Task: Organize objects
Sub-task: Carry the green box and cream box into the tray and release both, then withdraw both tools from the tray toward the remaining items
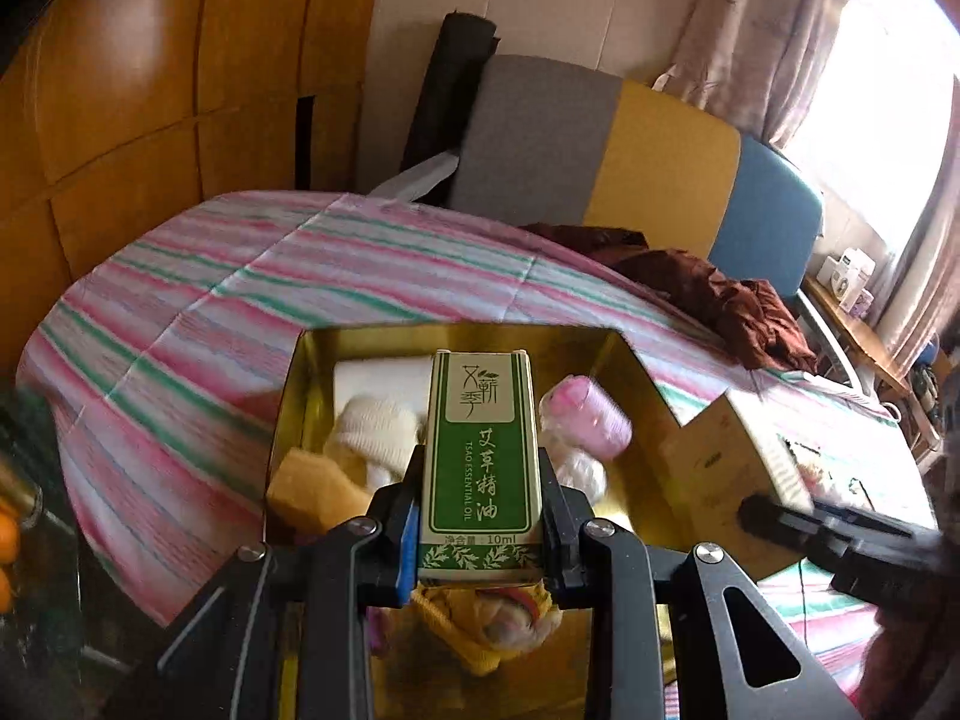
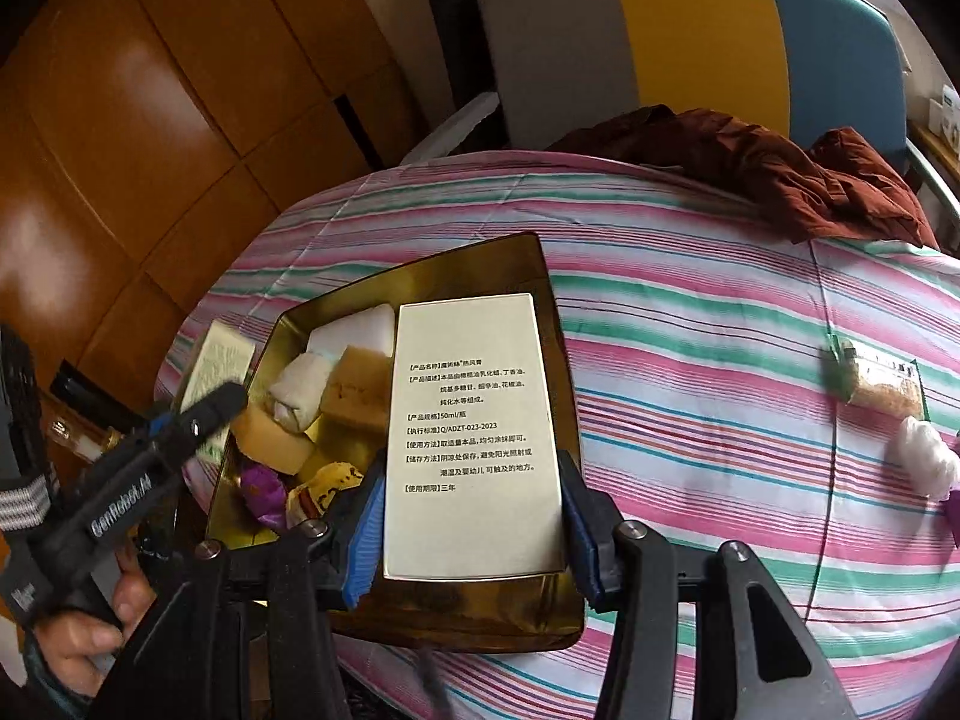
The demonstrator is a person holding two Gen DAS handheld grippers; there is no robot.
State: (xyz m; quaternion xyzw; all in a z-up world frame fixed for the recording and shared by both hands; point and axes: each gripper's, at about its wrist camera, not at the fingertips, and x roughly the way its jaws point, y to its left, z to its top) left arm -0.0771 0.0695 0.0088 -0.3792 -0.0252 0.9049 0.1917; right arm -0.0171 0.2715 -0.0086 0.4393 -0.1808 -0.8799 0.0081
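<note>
Crowding gold tin (image 2: 543, 276): wrapped bundles | brown garment (image 2: 780, 174) behind | packet (image 2: 882, 387) aside

A striped cloth (image 2: 690, 300) covers the table. At its twelve o'clock edge lies a brown garment (image 2: 780, 168), a grey-yellow-blue chair (image 2: 690, 42) behind. Wood panels (image 2: 150, 120) at ten o'clock.

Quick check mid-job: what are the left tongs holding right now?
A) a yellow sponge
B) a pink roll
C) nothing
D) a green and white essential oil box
D: the left tongs are clamped on the green and white essential oil box, held above the gold tin.
</note>
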